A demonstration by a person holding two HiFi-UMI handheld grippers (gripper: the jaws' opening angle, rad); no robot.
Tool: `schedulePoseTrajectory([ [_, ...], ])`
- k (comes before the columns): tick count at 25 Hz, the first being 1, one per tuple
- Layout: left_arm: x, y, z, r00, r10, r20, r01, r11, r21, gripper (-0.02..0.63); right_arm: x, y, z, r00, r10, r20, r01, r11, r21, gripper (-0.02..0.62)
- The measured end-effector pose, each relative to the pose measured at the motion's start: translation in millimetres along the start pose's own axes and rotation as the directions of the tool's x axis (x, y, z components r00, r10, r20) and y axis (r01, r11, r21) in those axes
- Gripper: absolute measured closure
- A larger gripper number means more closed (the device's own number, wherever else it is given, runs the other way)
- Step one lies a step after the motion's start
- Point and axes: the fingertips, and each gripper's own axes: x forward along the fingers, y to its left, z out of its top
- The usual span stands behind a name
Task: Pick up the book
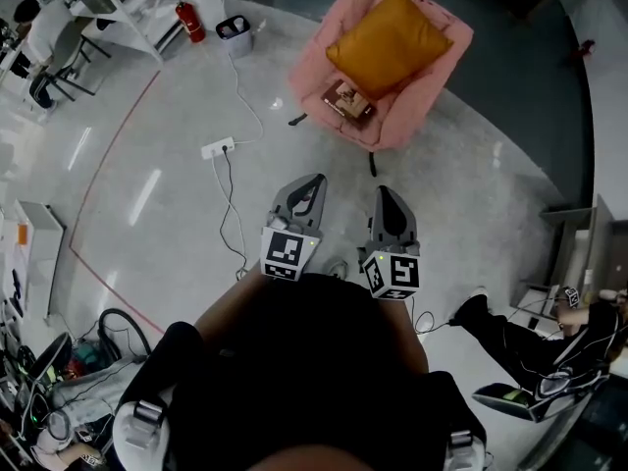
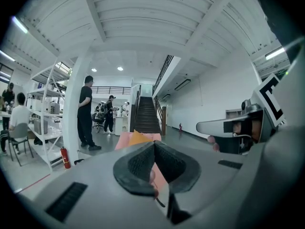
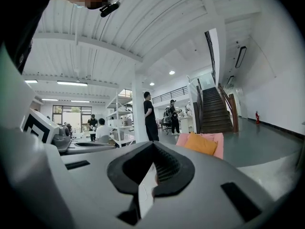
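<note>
A small brown book (image 1: 348, 99) lies on the seat of a pink armchair (image 1: 432, 77), in front of an orange cushion (image 1: 389, 40). Both grippers hang side by side over the floor, well short of the chair. My left gripper (image 1: 315, 182) is shut with nothing between its pads, and my right gripper (image 1: 385, 194) is shut and empty as well. In the left gripper view the closed jaws (image 2: 154, 144) point at the armchair (image 2: 125, 140). The right gripper view has its closed jaws (image 3: 153, 145) left of the armchair (image 3: 217, 144) and the cushion (image 3: 200, 143). The book is hidden in both gripper views.
A white power strip (image 1: 218, 148) and its cables lie on the glossy floor left of the grippers. A fire extinguisher (image 1: 189, 23) and a bin (image 1: 234, 35) stand near shelving at the back left. A person (image 1: 535, 346) sits low at the right. People (image 2: 86, 113) stand near a staircase (image 2: 146, 116).
</note>
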Motion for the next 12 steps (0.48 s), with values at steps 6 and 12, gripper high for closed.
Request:
schedulePoseTrajectory([
  [6, -6, 18, -6, 1.0, -0.005, -0.006, 0.005, 1.0, -0.018, 0.598, 8, 16, -5, 1.0, -0.003, -0.002, 0.003, 1.0, -0.009, 0.594],
  [12, -11, 39, -13, 1.0, -0.023, -0.018, 0.022, 0.999, -0.031, 0.598, 18, 25, -14, 0.999, -0.045, -0.017, 0.046, 0.999, 0.026, 0.593],
])
